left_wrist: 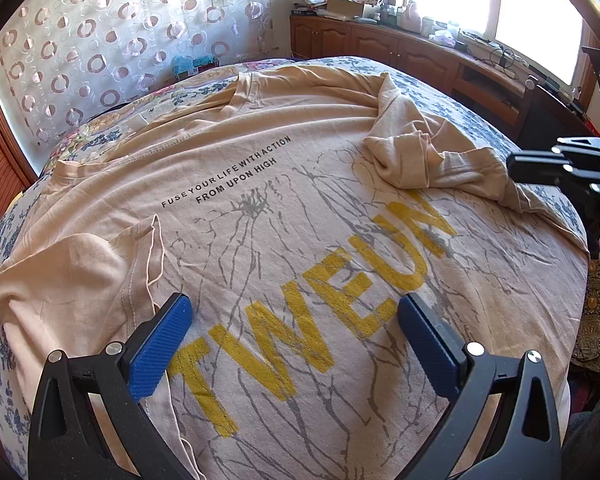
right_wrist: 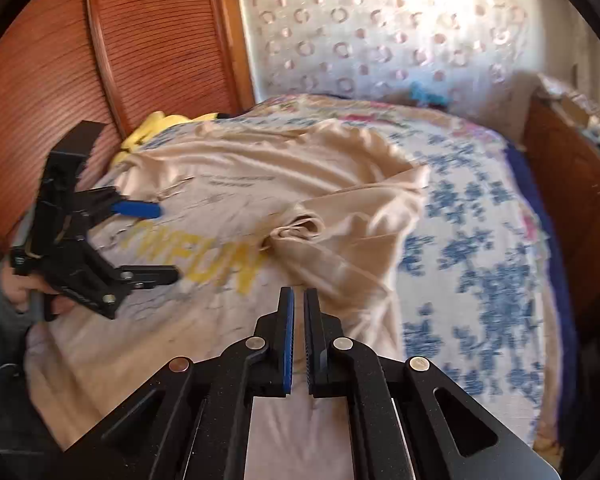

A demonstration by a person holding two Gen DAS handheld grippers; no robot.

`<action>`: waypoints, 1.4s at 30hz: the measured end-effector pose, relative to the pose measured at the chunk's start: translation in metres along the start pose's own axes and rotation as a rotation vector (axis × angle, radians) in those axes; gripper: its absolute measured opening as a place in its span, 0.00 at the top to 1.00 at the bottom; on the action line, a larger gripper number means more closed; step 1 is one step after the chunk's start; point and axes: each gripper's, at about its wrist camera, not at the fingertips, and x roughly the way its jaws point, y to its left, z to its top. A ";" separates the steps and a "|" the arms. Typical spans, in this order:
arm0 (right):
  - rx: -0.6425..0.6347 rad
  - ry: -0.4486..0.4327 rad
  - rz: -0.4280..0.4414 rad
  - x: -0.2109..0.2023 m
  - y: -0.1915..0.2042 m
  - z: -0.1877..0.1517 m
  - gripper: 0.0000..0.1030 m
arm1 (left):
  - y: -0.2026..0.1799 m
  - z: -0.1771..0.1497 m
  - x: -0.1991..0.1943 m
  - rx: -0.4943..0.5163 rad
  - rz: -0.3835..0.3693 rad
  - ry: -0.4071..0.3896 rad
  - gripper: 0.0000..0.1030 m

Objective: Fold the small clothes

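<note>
T-shirt point(left_wrist: 300, 208) spread flat on floral bedspread point(right_wrist: 480, 240), both sleeves flipped inward. Left tool point(left_wrist: 294, 312) wide open above printed chest — grips nothing. Right tool point(right_wrist: 299, 300) nearly closed, empty.

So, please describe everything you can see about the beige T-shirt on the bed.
The beige T-shirt lies spread on the floral bedspread, printed side up. It looks like soft cotton jersey. It bears small black text, grey crack-like lines and large yellow letters. Both sleeves are folded inward over the body; the one near the right gripper is bunched and wrinkled. The collar points toward the curtain. The left gripper hangs open above the yellow letters; whether it touches the cloth is unclear. The right gripper's jaws are nearly closed, holding nothing.
</note>
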 end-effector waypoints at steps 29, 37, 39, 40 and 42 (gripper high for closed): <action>-0.046 -0.053 -0.029 -0.019 0.024 -0.013 0.92 | 0.000 0.000 0.000 0.000 -0.001 -0.001 0.00; -0.061 -0.055 -0.037 -0.020 0.029 -0.015 0.92 | 0.000 0.000 0.000 0.000 -0.001 -0.001 0.00; -0.067 -0.049 -0.042 -0.017 0.030 -0.013 0.92 | 0.000 0.000 0.000 0.000 -0.001 -0.001 0.00; -0.071 -0.047 -0.052 -0.015 0.031 -0.012 0.92 | 0.000 0.000 0.000 0.000 -0.001 -0.001 0.00; -0.078 -0.046 -0.057 -0.012 0.031 -0.009 0.89 | 0.000 0.000 0.000 0.000 -0.001 -0.001 0.00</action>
